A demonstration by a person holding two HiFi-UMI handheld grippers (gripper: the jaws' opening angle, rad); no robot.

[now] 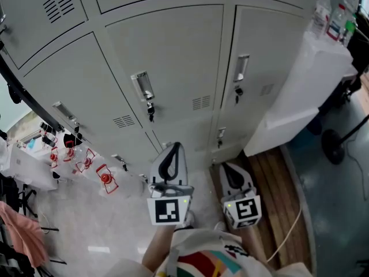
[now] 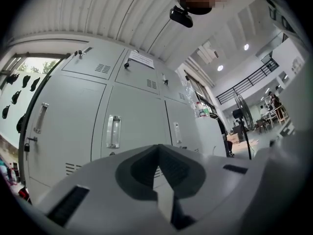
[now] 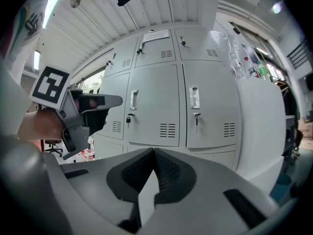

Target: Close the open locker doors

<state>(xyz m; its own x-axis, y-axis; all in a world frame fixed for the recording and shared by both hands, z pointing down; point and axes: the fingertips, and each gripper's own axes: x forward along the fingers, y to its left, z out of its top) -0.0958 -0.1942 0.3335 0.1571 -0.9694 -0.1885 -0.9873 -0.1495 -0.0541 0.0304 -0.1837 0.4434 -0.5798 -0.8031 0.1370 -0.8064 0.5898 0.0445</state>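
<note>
My left tool [image 1: 172,149] and right tool [image 1: 228,168] are pale grey shells with dark pads [image 2: 139,173], each bearing a white cube [image 1: 168,210] with black square markers. My shirt [image 1: 202,259] is white, printed red, yellow and teal.

The head view looks steeply down on the lockers [image 1: 167,68], with the left gripper [image 1: 172,149] and right gripper [image 1: 228,169] near. Both gripper views face those same lockers, roughly level; the right one also catches the left gripper
</note>
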